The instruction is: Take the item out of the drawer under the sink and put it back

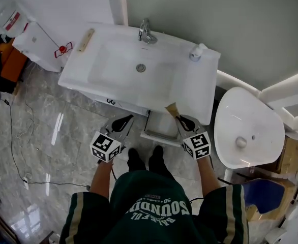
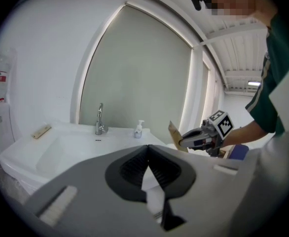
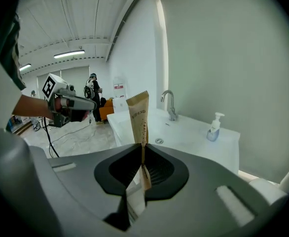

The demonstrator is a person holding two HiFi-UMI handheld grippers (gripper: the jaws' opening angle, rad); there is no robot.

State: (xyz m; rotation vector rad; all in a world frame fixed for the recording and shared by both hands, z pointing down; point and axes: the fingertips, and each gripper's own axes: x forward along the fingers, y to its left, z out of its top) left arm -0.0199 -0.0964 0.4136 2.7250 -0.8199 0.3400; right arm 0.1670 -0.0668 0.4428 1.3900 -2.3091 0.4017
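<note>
While the drawer [image 1: 158,130] under the white sink [image 1: 108,70] stands open at the centre of the head view, a brown tube [image 3: 138,115] is held upright in the right claw [image 3: 141,152] — close above that drawer. The left claw [image 2: 148,157] is seen closed, empty.
</note>
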